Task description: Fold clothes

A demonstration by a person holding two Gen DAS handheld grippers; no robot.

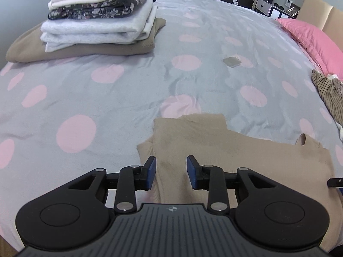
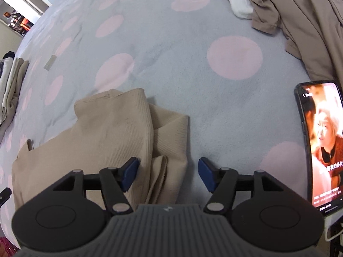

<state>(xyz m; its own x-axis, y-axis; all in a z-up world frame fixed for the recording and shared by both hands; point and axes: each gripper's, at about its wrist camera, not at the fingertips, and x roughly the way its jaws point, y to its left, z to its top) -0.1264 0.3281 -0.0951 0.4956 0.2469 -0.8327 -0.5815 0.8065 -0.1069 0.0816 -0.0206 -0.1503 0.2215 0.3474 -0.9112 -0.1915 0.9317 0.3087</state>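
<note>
A beige ribbed garment (image 1: 214,145) lies partly folded on the grey bedspread with pink dots (image 1: 107,90). My left gripper (image 1: 171,171) is open just above the garment's left part, its blue pads either side of a fold. In the right wrist view the same garment (image 2: 111,137) shows its right edge folded over. My right gripper (image 2: 168,174) is open over that edge, wider than the left, with nothing between the pads. A stack of folded clothes (image 1: 100,19) sits at the far left of the bed.
A pile of unfolded clothes, striped and tan (image 2: 295,17), lies at the far right. A phone with a lit screen (image 2: 319,145) lies on the bed to the right. A pink pillow (image 1: 310,40) and a small grey tag (image 1: 231,61) are farther off.
</note>
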